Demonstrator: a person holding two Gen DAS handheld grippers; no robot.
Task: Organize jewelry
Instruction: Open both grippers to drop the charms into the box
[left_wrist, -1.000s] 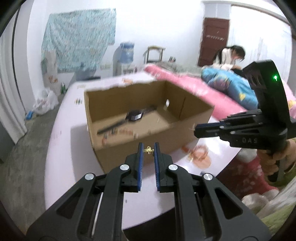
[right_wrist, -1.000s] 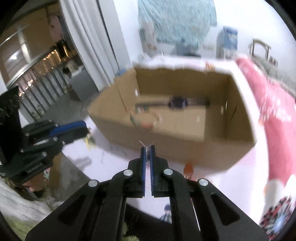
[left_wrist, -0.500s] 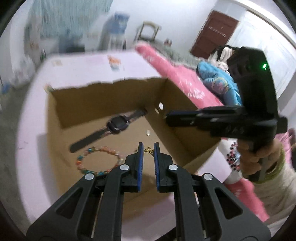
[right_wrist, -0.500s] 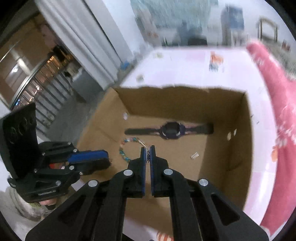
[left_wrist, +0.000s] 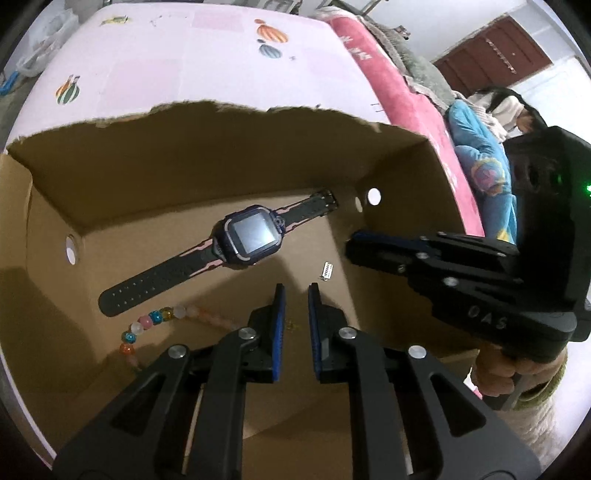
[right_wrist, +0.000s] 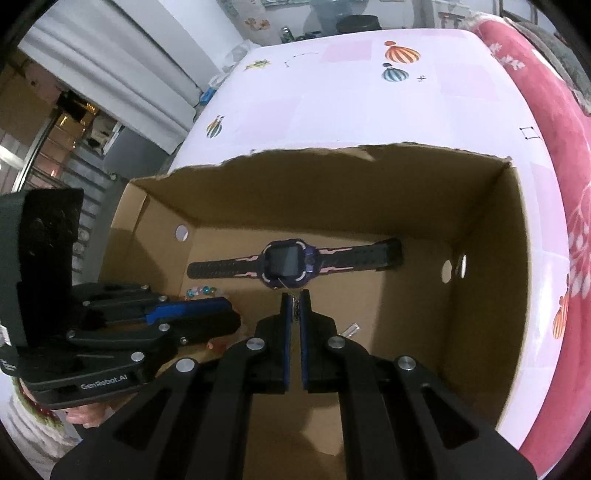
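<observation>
Fingers (right_wrist: 181, 308) on "GenRobot.AI" left gripper (right_wrist: 229, 310), opening.

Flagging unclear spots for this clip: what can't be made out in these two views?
- Bead bracelet: left wrist view, its near part is hidden behind the left gripper.
- Item in the right gripper: too small to identify.
- Small gold piece between the opening left jaws: too tiny to identify, contact unclear.
</observation>
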